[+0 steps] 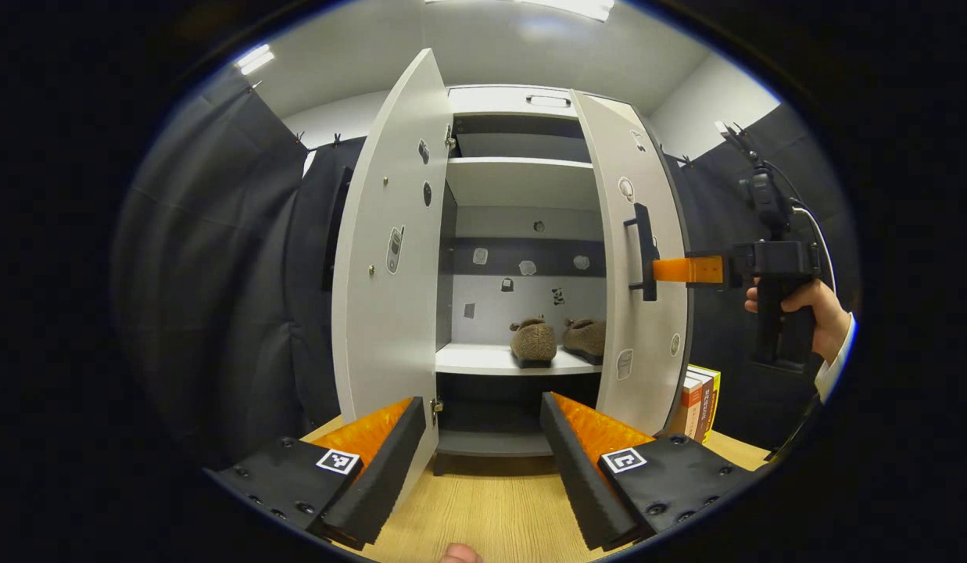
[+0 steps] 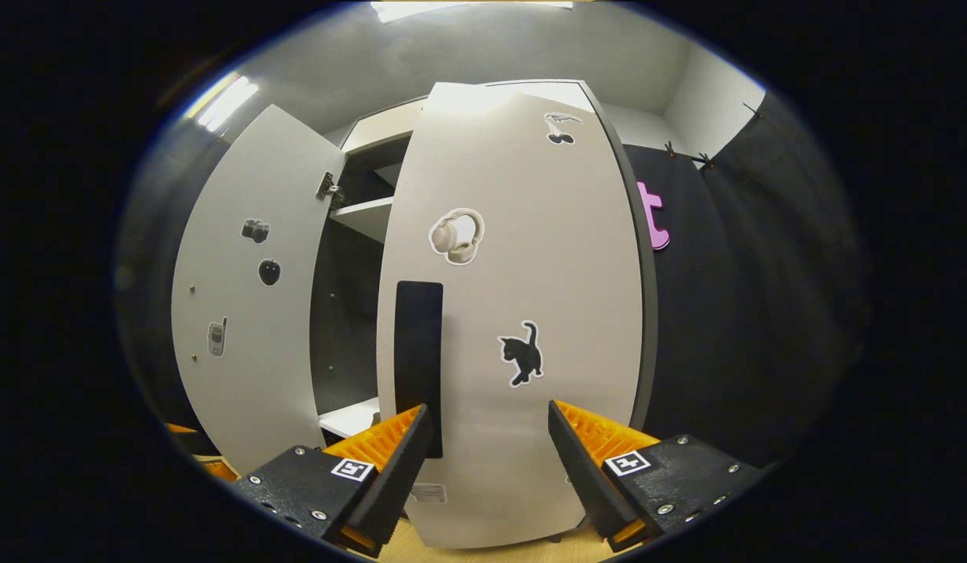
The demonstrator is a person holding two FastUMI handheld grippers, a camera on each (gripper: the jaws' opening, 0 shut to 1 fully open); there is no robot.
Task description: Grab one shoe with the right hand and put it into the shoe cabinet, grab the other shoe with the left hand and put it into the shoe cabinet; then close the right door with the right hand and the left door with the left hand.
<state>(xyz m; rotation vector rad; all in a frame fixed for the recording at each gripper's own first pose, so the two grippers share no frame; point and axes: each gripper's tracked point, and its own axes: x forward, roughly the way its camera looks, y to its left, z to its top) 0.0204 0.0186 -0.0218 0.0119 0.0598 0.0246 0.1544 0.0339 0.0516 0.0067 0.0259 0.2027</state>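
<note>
Right gripper [image 2: 487, 438], fingers spread wide, presses the white cabinet's right door [image 2: 522, 313] (two brown fuzzy slippers [image 1: 557, 338] inside); left gripper [image 1: 483, 438] gapes too.

Wood tabletop [image 1: 491, 508], ceiling lights [image 1: 255, 59].

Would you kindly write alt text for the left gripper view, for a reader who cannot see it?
A white shoe cabinet stands with both doors open and two brown shoes side by side on a middle shelf. The right gripper, held in a hand, is at the right door by its black handle. The left gripper is open over the wooden table.
</note>
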